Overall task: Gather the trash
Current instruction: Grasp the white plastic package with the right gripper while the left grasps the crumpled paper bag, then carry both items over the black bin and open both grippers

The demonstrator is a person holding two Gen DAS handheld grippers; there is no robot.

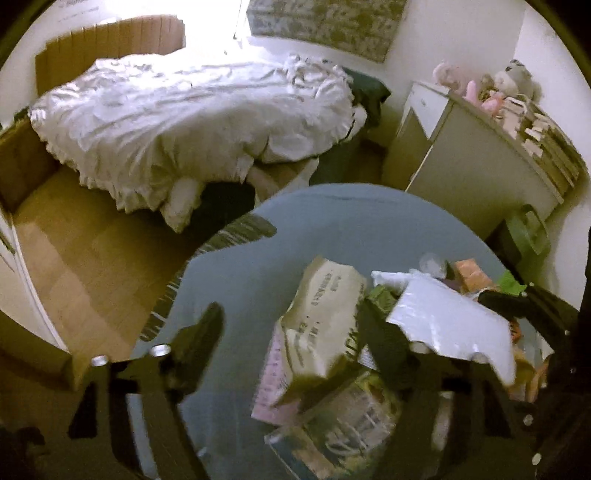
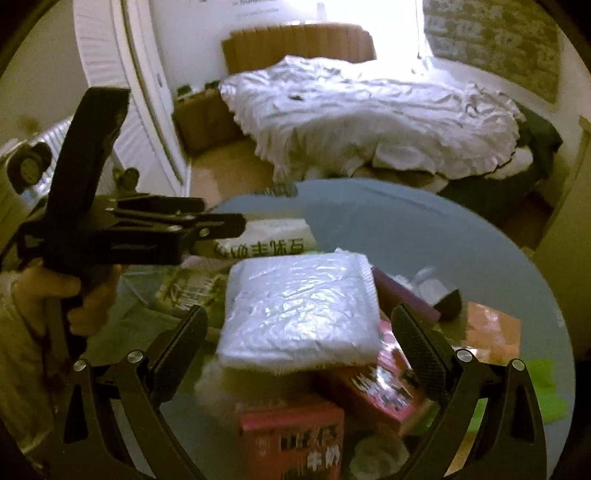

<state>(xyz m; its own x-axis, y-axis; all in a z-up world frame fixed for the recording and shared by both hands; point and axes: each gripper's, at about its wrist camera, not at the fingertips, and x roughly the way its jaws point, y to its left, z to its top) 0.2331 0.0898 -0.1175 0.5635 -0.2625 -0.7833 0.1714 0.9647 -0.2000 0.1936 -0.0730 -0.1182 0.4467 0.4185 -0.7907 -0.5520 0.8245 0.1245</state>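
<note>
**Two grippers over trash pile on round table**

Right gripper [image 2: 299, 347] jaws wide, straddling white plastic packet [image 2: 299, 306], pads clear. Left gripper [image 1: 291, 332] half-open around beige box [image 1: 325, 314]; contact unclear. Pink boxes [image 2: 291, 439] beneath. Glass table [image 2: 424, 229]. Bed [image 2: 369, 118] behind.

Both pictures are dim and have a yellow-green tint. Bright light pours in from a window [image 1: 236, 22] behind the bed [image 1: 192, 122], so the wall there turns plain white. The white packet [image 2: 299, 306] shines with small bright spots. Things near the cameras look smeared and fuzzy, like the pink box [image 2: 291, 439]. The round lens bends straight lines, and the corners are black.
</note>
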